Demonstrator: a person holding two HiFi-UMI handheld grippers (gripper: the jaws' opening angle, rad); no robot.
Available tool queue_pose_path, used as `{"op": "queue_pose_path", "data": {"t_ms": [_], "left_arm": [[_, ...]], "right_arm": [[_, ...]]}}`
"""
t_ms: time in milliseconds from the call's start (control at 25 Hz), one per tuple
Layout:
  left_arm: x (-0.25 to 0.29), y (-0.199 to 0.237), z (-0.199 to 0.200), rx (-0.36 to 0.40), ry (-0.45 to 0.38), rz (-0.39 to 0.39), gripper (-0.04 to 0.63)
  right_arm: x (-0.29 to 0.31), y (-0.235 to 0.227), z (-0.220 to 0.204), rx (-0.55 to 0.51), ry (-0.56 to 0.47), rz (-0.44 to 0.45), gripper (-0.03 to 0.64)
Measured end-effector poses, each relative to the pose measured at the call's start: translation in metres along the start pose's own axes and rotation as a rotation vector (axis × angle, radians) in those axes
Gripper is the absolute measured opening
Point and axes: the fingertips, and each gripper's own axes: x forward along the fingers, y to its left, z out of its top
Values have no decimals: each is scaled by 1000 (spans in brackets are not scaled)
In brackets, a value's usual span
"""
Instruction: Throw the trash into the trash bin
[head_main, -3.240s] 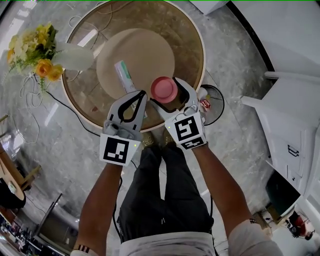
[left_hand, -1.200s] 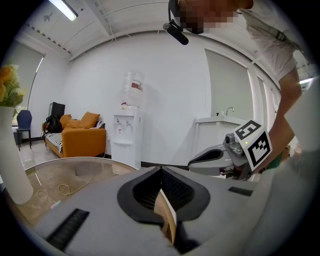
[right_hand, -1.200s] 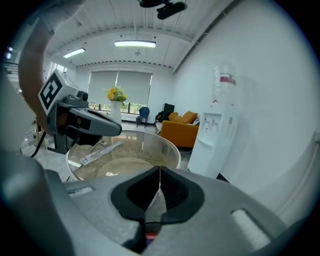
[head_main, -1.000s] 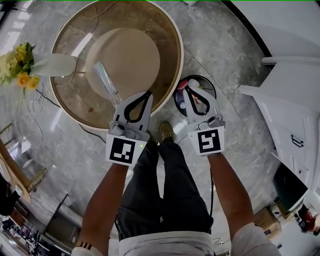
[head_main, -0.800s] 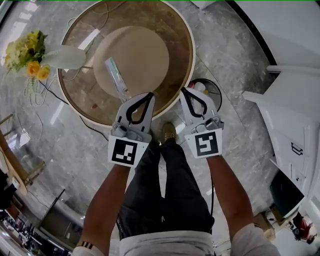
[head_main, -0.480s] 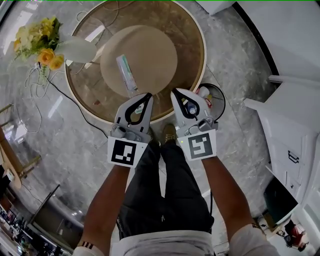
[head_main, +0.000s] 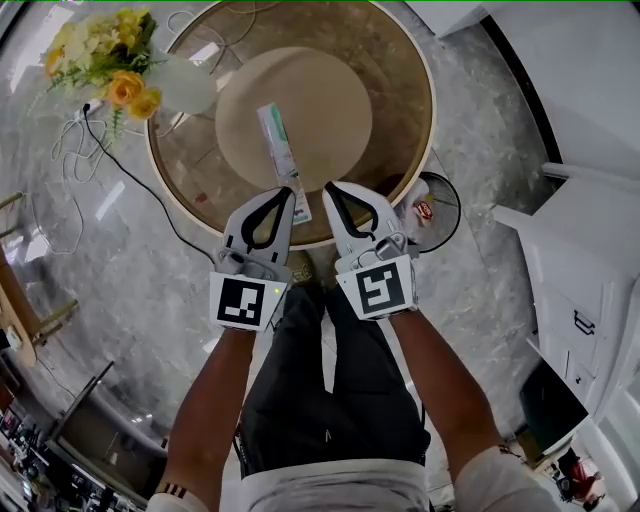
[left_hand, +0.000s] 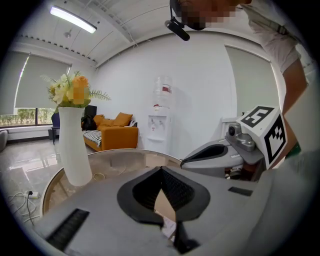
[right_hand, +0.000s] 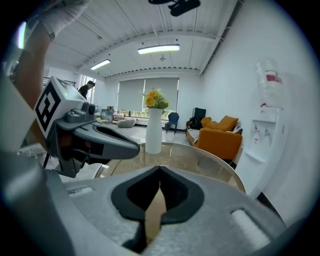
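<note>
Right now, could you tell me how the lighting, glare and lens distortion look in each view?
Head view: evenly lit, with ceiling lights mirrored as glare on the glass table and the glossy floor, edges bent. Left gripper view: strong fisheye inside a dark round border, ceiling light blown out. Right gripper view: same fisheye border, bright ceiling lamp, near foreground soft.

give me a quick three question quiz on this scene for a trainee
1. True or false: the right gripper is holding trash.
2. Where does the white packet lie? A on the round mat; B in the bin; C on the floor.
3. Fill in: the vase stands on the glass ____.
Key: 1 false, its jaws are shut on nothing; 2 A; 3 table.
</note>
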Motion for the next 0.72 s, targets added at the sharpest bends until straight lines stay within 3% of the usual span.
{"op": "queue_pose_path", "data": {"t_ms": [360, 720], "left_arm": [[-17, 30, -17, -11, 19, 22, 0], [-25, 46, -28, -22, 23, 17, 0]], "right_arm": [[34, 31, -12, 18, 58, 29, 54], [62, 55, -40, 101, 170, 59, 207]]}}
